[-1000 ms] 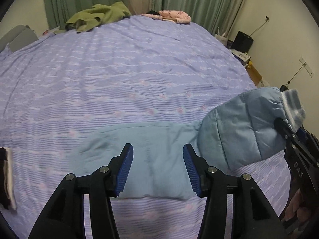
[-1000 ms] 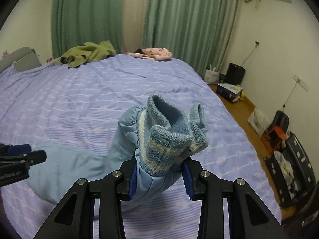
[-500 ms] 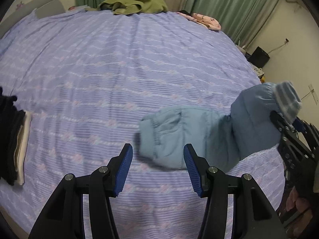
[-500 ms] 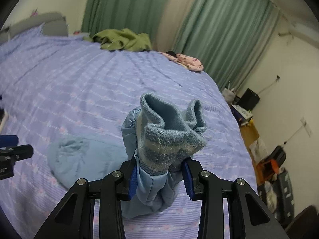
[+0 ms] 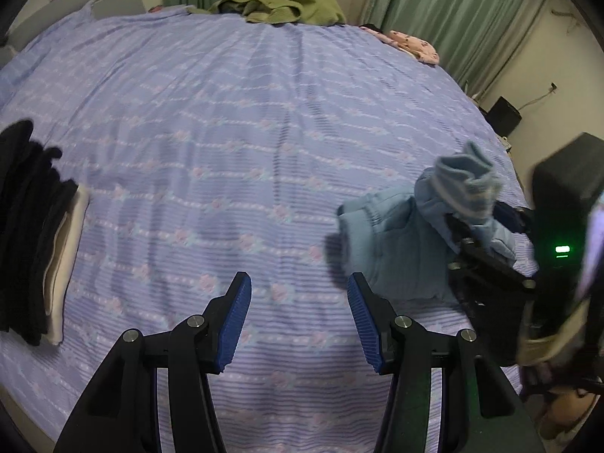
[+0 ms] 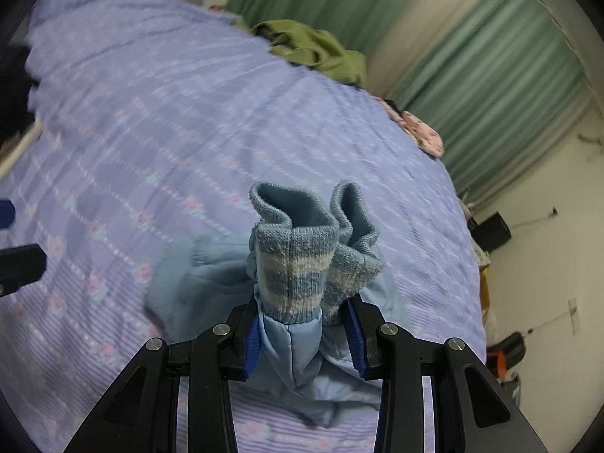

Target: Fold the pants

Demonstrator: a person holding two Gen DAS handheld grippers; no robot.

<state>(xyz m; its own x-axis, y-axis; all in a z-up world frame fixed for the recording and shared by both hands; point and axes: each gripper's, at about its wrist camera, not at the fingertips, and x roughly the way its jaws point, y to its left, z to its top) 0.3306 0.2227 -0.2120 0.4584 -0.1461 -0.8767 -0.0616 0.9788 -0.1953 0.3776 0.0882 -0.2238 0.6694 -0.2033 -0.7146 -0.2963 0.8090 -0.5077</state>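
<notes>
Quilted blue pants (image 6: pixel 302 343) are bunching while clamped at the knit cuffs (image 6: pixel 298 264) in right gripper (image 6: pixel 304 334) fingers.
Left gripper (image 5: pixel 298 317), fingers apart and gripping nothing, is leaving the fold free to be collapsing, lower right.

A big bed (image 5: pixel 234 120) with a purple flowery sheet fills the space in front of the tool. Far ahead, at the back edge of the bed, lies a crumpled green top (image 5: pixel 283 3). A small pink cloth (image 5: pixel 415 43) lies far ahead and to the right, also at the bed's edge. Green curtains (image 5: pixel 453 11) hang behind both. To the left of the tool sits a pile of black and cream clothes (image 5: pixel 37 234) on the bed. A black box (image 5: pixel 504 115) stands on the floor far off to the right, by the wall.
</notes>
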